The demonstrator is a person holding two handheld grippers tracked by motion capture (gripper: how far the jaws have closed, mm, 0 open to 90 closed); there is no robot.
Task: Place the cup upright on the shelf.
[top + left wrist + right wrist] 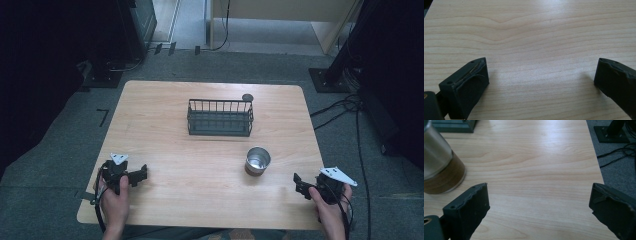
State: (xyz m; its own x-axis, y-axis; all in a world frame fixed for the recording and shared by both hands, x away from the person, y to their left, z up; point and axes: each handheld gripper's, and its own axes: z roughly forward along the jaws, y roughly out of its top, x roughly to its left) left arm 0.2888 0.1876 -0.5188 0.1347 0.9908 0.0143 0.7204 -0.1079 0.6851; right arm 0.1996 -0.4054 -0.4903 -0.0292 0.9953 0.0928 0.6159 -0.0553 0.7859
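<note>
A metal cup (257, 160) with a brown base stands upright on the wooden table (200, 150), right of centre; the right gripper view has the same cup (439, 162) at its left edge. Behind it sits a dark wire basket (220, 117). My left gripper (142, 176) rests near the table's front left, its jaws wide apart over bare wood (539, 70). My right gripper (299, 184) is at the front right, a little to the right of the cup, jaws open with nothing between them (539, 202).
A small round dark object (247, 97) sits at the basket's back right corner. Cables (345, 107) and stand bases (327, 80) lie on the grey floor to the right. The table's right edge (599, 170) runs close to my right gripper.
</note>
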